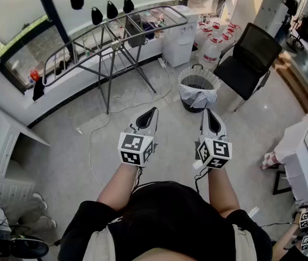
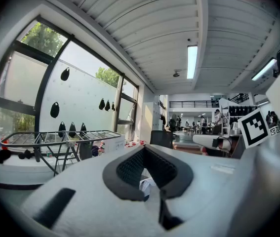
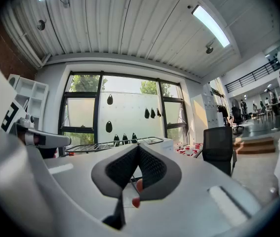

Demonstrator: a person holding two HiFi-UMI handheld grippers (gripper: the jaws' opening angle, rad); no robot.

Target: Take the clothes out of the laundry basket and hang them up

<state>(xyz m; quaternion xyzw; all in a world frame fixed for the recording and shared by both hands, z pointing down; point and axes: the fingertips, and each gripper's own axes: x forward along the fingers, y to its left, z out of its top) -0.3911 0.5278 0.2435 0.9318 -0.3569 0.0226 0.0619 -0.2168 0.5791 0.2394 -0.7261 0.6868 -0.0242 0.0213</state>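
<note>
- Head view: left hand-held gripper (image 1: 152,113) and right hand-held gripper (image 1: 208,113) are held out side by side, pointing away from the person, each w/ its marker cube toward the body. Both have jaws pressed together, nothing btwn them.
- Head view: laundry basket (image 1: 199,73), a round dark mesh one, stands on the floor (image 1: 88,145) just beyond the right hand-held gripper's tips, apart from both. White clothes (image 1: 196,97) lie bunched inside it and over its rim.
- Head view: metal drying rack (image 1: 115,34) stands further off to the left by the window. A black office chair (image 1: 250,58) is just right of the basket, and water jugs (image 1: 212,43) stand behind it.
- Left gripper view: the left gripper's (image 2: 145,149) dark pads meet at the tips, pinching nothing. The drying rack (image 2: 56,137) shows at left and the chair (image 2: 161,138) straight past the tips. The right gripper's cube (image 2: 256,127) shows at the right edge.
- Right gripper view: the right gripper's (image 3: 139,147) jaws are pressed together, empty. The rack (image 3: 115,144) lies beyond the tips under the window, the chair (image 3: 218,146) to the right, and the left gripper (image 3: 37,138) at the left.
</note>
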